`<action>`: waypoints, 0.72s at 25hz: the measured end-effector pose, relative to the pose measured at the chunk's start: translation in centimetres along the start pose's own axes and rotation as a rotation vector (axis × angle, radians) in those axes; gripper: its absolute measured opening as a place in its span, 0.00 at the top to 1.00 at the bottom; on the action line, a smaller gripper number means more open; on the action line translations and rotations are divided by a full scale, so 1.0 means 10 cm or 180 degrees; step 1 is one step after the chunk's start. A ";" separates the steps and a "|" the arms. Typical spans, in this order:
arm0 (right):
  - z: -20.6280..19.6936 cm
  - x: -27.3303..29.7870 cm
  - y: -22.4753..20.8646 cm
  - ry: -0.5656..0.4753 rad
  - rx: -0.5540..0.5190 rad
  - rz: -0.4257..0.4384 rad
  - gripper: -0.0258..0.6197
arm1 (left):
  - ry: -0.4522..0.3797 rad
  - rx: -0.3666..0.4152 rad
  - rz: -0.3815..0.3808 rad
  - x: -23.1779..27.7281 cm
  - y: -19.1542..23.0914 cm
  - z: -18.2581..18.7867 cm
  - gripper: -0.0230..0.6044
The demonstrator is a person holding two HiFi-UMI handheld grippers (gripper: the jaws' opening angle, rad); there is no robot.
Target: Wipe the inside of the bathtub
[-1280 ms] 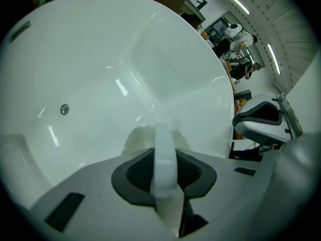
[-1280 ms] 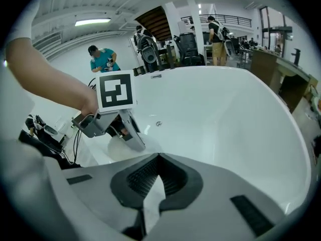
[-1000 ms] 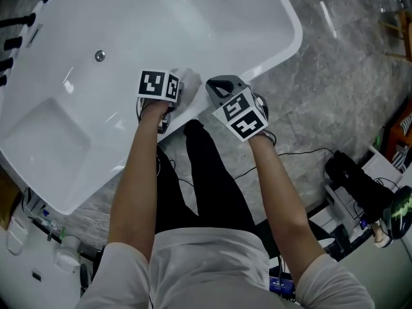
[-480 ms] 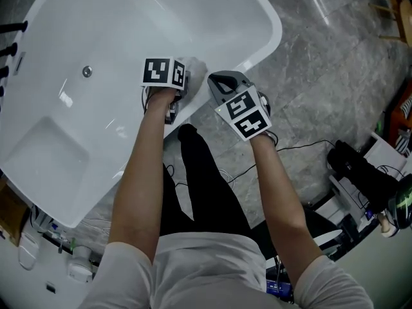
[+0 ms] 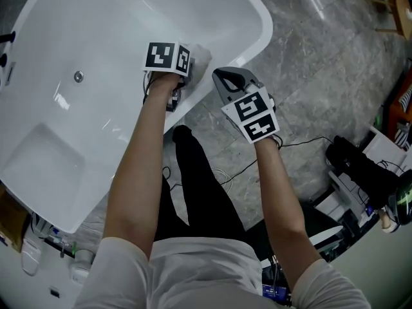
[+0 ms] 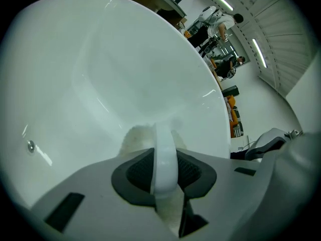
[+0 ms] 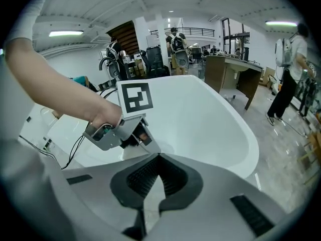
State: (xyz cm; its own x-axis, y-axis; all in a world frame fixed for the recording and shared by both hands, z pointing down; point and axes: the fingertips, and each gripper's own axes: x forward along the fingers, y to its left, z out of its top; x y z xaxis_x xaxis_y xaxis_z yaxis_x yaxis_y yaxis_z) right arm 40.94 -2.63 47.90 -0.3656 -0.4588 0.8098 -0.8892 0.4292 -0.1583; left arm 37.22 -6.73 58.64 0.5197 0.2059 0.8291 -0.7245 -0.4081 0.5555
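The tub (image 5: 96, 140) fills the left, glossy and hard, its drain (image 5: 78, 76) well apart from the tools. At the near rim the left gripper (image 5: 183, 66) pinches a fluffy white cloth (image 5: 198, 55), which lies against the inner wall just inside the rim. In the left gripper view the pads clamp the cloth (image 6: 135, 139) and a smooth white strip I cannot identify.

The cloth looks soft, light and floppy, likely to slide easily on the enamel. A bunched edge seems the best hold, leaving the rest free to press flat.

The right gripper (image 5: 225, 76) hangs outside over the floor (image 5: 322, 76), jaws pressed together on nothing.
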 end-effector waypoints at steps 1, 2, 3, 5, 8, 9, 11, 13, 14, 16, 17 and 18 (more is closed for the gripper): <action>0.01 -0.02 -0.03 -0.0030 0.0019 -0.0020 0.93 | -0.0012 0.0012 -0.0018 0.02 -0.02 0.04 0.81; 0.03 -0.04 -0.06 -0.0069 0.0045 -0.0042 0.93 | -0.0022 0.0026 -0.0033 0.04 -0.04 0.09 0.81; 0.05 -0.07 -0.09 -0.0115 0.0075 -0.0064 0.93 | -0.0034 0.0038 -0.0045 0.06 -0.07 0.13 0.81; 0.09 -0.13 -0.17 -0.0209 0.0135 -0.0112 0.93 | -0.0063 0.0055 -0.0076 0.13 -0.13 0.24 0.81; 0.10 -0.18 -0.28 -0.0296 0.0183 -0.0184 0.93 | -0.0128 0.0109 -0.0146 0.23 -0.28 0.40 0.81; 0.10 -0.19 -0.30 -0.0311 0.0194 -0.0203 0.93 | -0.0158 0.0148 -0.0177 0.25 -0.34 0.46 0.81; 0.10 -0.23 -0.35 -0.0354 0.0219 -0.0233 0.93 | -0.0229 0.0225 -0.0248 0.28 -0.47 0.57 0.81; 0.13 -0.28 -0.41 -0.0420 0.0257 -0.0270 0.93 | -0.0302 0.0282 -0.0323 0.29 -0.57 0.67 0.81; 0.14 -0.30 -0.44 -0.0453 0.0282 -0.0290 0.93 | -0.0338 0.0302 -0.0367 0.30 -0.61 0.72 0.81; 0.16 -0.34 -0.47 -0.0503 0.0317 -0.0327 0.93 | -0.0391 0.0325 -0.0445 0.30 -0.67 0.79 0.81; 0.16 -0.35 -0.48 -0.0520 0.0328 -0.0343 0.93 | -0.0408 0.0334 -0.0471 0.30 -0.67 0.81 0.81; 0.14 -0.36 -0.48 -0.0533 0.0340 -0.0354 0.93 | -0.0425 0.0343 -0.0492 0.30 -0.68 0.81 0.81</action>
State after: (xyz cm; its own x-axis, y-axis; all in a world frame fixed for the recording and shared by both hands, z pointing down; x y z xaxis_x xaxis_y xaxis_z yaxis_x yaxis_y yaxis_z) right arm 46.09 -4.13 44.92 -0.2963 -0.6252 0.7221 -0.9474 0.2880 -0.1394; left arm 47.39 -10.58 56.85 0.6813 0.1568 0.7150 -0.5828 -0.4748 0.6595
